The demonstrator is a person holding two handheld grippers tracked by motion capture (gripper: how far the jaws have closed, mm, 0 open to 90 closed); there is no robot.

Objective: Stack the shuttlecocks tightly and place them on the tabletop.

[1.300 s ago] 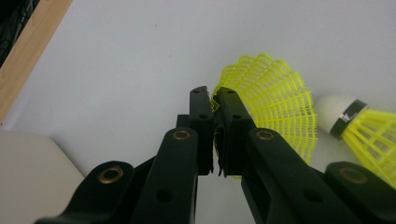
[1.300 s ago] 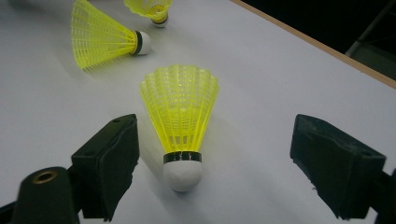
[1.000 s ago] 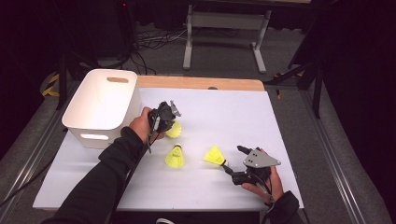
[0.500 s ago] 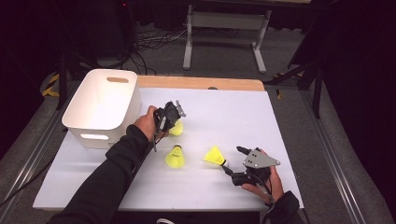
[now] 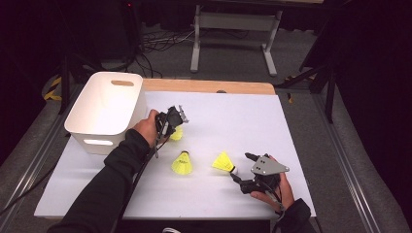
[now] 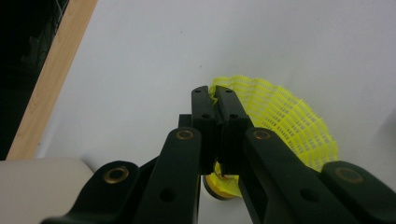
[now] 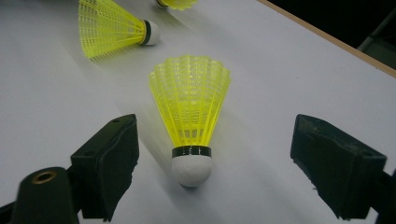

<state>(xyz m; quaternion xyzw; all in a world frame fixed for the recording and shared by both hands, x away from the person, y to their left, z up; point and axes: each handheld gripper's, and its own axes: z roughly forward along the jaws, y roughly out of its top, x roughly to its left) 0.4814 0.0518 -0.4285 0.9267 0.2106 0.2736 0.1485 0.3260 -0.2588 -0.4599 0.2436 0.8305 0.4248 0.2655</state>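
High view with both gripper views. We hold the left gripper (image 5: 176, 121) just beside the white bin (image 5: 80, 116), its jaws pinched tight on the mesh skirt of a yellow shuttlecock (image 6: 285, 116); in the left gripper view the pads meet on the skirt's rim, with the cork end hanging below them. We judge that the skirt is taken by its edge because thin, springy mesh gives flat pads a hold where the rounded cork would slip, and that the bin is where this shuttlecock is bound.

The right gripper (image 5: 243, 170) rests low near the table's front edge with its jaws spread wide and nothing pressed between them. A second shuttlecock (image 7: 190, 109) lies on the white table (image 5: 272, 121) between those jaws, cork toward us, so we judge it to be lined up for the next pick. A third shuttlecock (image 5: 181, 163) lies on the table between the two hands, apart from both grippers.
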